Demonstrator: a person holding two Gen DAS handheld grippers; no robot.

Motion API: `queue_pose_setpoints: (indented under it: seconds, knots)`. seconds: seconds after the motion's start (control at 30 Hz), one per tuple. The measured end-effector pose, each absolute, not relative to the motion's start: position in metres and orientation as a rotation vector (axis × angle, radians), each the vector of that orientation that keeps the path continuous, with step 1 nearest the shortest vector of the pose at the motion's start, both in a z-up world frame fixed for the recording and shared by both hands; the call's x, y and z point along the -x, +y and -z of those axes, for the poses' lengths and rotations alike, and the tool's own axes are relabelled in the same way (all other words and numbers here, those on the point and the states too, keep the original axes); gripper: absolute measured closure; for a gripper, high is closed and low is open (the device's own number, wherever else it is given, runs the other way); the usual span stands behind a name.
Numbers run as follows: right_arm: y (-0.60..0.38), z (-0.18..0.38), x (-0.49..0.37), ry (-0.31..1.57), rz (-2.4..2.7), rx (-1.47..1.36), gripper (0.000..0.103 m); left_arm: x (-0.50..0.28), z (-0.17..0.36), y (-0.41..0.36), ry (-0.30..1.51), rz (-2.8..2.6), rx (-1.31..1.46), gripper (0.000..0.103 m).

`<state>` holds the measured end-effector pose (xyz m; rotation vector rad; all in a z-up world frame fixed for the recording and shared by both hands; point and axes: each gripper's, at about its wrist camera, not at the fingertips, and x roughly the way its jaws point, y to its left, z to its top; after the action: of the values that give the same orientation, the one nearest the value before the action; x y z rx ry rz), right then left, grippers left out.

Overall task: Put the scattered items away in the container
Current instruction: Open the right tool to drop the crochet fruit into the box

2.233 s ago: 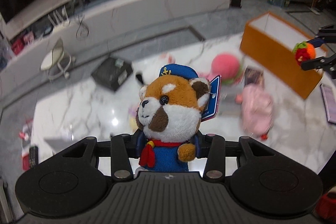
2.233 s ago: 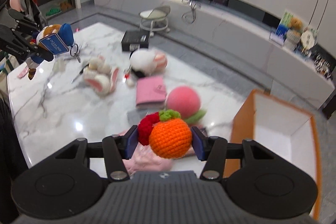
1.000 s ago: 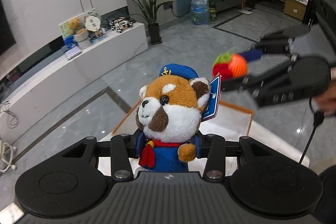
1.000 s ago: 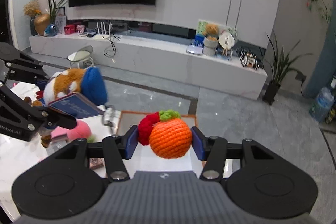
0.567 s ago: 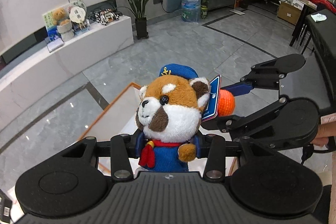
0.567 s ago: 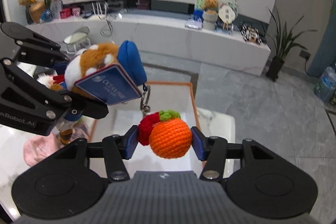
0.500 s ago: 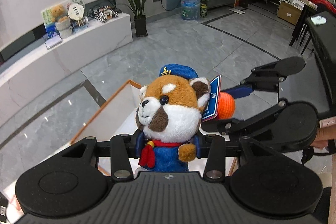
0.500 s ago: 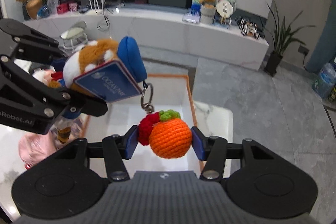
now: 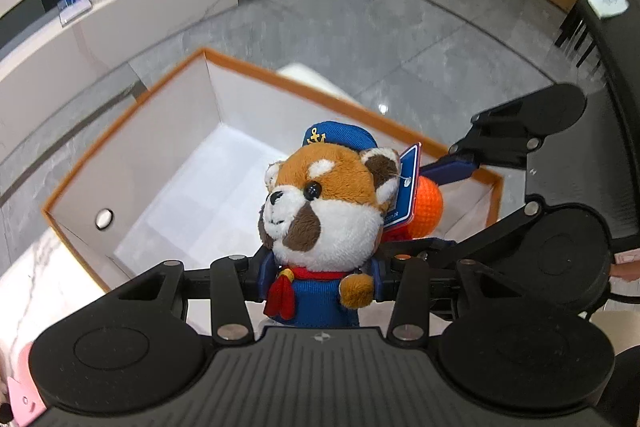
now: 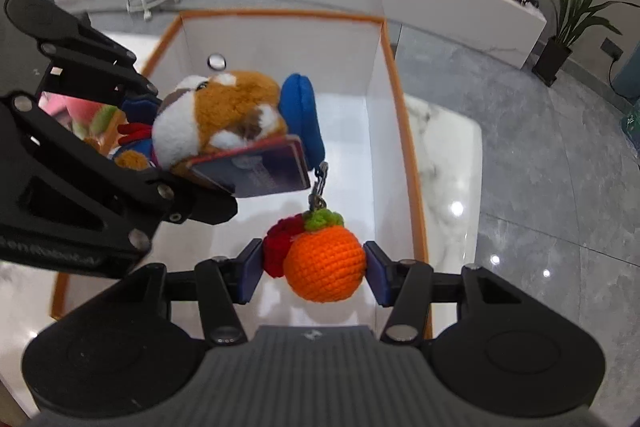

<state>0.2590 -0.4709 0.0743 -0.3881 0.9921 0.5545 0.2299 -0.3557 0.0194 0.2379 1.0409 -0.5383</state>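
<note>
Already both toys hang above the empty orange-rimmed box (image 10: 400,131); the left gripper (image 9: 320,275) jaws clench the red panda plush (image 9: 328,211); the right gripper (image 10: 314,273) jaws clamp the crocheted orange (image 10: 326,265); neither is dropped yet; a pink toy (image 10: 80,107) waits on the tabletop (image 10: 448,147).

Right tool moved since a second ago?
Yes. The right tool, shut on the crocheted orange, has come down over the orange-rimmed box: a second ago the box showed only beyond it, below the TV wall; now its white interior fills the view.
</note>
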Motion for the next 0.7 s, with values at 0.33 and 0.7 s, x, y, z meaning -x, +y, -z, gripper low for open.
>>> queue_pose_setpoints:
  seconds: [0.33,0.7]
  knots:
    - [-0.462,-0.056,-0.259,1.054,-0.547,0.516,0.047,-0.231,0.007,-0.361,1.112,0.520,-0.301,0.053]
    - [-0.458,-0.054,-0.250,1.058,-0.550,0.558,0.034,-0.229,0.016,-0.350,1.164,0.498,-0.269,0.040]
